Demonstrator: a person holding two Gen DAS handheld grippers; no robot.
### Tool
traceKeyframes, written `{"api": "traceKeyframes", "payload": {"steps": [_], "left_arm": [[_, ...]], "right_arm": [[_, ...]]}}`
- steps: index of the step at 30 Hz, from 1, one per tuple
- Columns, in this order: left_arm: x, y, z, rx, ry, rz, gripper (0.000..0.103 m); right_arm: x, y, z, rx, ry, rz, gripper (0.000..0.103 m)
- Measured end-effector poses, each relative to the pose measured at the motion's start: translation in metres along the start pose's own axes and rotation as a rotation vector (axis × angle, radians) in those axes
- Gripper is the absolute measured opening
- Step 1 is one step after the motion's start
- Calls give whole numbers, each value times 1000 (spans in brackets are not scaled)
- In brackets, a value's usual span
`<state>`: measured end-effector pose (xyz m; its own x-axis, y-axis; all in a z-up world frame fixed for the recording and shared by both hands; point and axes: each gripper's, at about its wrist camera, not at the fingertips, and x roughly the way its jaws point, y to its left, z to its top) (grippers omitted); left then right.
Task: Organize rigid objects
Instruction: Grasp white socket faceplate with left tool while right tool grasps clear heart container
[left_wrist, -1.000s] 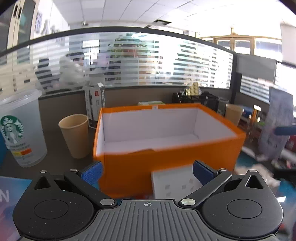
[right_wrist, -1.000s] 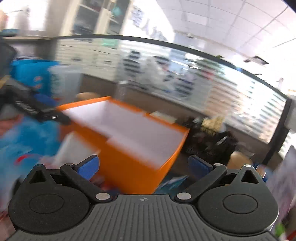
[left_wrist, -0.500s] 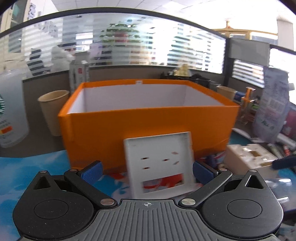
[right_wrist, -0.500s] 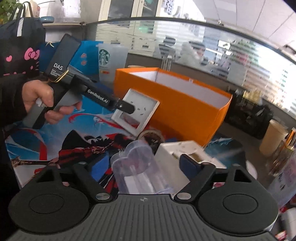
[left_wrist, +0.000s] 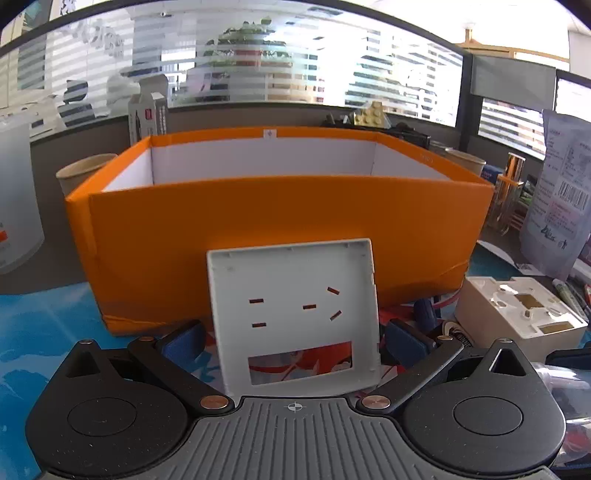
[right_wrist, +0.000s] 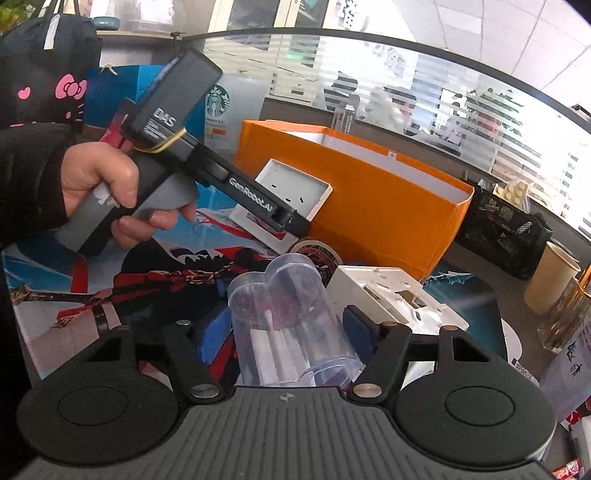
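The socket plate (left_wrist: 295, 317) leans against the box (left_wrist: 273, 236), seemingly touching it, the junction box (left_wrist: 517, 314) to its right.

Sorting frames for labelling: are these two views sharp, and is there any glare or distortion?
Left wrist view: sharp on the socket faceplate and orange box; windows overexposed top right; fisheye bends the edges. Right wrist view: sharp on the clear heart-shaped container; corners vignetted.

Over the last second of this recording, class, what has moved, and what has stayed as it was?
Both tools dropped from above the orange box to mat level. The left tool now brackets the grey socket plate, propped against the box front; the right tool now brackets the clear heart-shaped container. Neither visibly clamps yet. Unchanged: the box holds nothing visible, and the white socket base lies beside it.
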<state>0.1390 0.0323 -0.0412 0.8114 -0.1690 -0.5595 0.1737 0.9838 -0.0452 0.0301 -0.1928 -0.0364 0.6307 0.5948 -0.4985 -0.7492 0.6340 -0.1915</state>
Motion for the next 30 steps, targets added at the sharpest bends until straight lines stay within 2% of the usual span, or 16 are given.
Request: {"api": "traceKeyframes", "payload": {"steps": [6,7,9,18,30], "left_arm": [[8,4,2,-50,27,-13,101],[9,7,1,-70,35,-15,94],[7,8,1,-74,20,-12,87],[-16,-1,-3,-25,-23,13,87],[-55,-7,5,-48,-75,-4,87]], "right_arm": [[4,-1,-3,10,-2,4,65],[4,-1,-3,14,-3,4,65],[4,0,-2,20,-2,-4,64],[-5,2,0,81,-16,-50,61],[-19,11,7,66,-54,-90,61]]}}
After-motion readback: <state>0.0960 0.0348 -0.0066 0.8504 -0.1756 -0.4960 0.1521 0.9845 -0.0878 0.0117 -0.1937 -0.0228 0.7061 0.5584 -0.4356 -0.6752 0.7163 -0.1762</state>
